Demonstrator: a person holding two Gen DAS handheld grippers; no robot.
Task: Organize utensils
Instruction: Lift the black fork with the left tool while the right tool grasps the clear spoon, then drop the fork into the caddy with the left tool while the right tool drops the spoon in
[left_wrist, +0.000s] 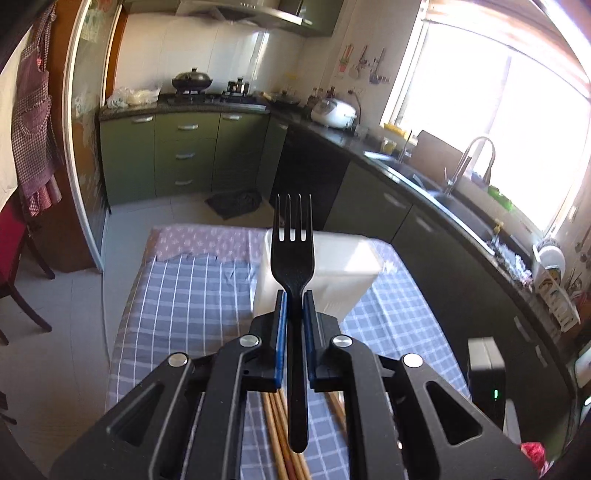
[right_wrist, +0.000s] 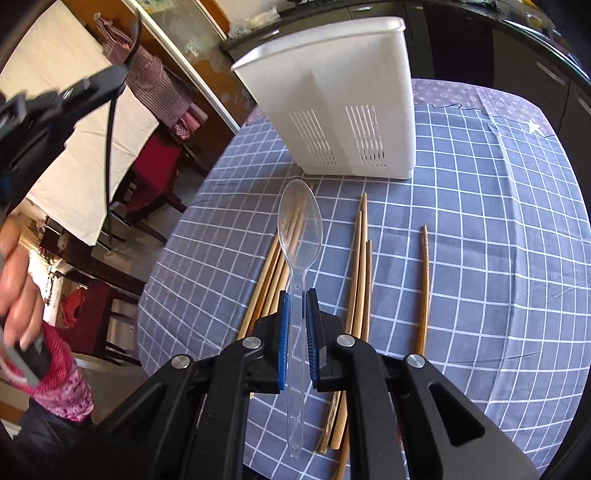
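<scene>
My left gripper (left_wrist: 294, 295) is shut on a black plastic fork (left_wrist: 293, 254), tines pointing away, held above the table in front of the white utensil holder (left_wrist: 343, 280). My right gripper (right_wrist: 297, 293) is shut on a clear plastic spoon (right_wrist: 299, 229), bowl forward, above the table short of the white utensil holder (right_wrist: 332, 99), which has slotted sides. Several wooden chopsticks (right_wrist: 360, 266) lie loose on the blue checked tablecloth (right_wrist: 480, 221) under and beside the right gripper. Some chopsticks (left_wrist: 277, 435) also show under the left gripper.
The table's left edge drops to chairs (right_wrist: 147, 173) and a white-covered table. Kitchen counter with sink and tap (left_wrist: 469, 162) runs along the right; green cabinets (left_wrist: 184, 151) at the back. A dark box (left_wrist: 485, 373) stands at the table's right. The person's hand (right_wrist: 14, 280) shows at left.
</scene>
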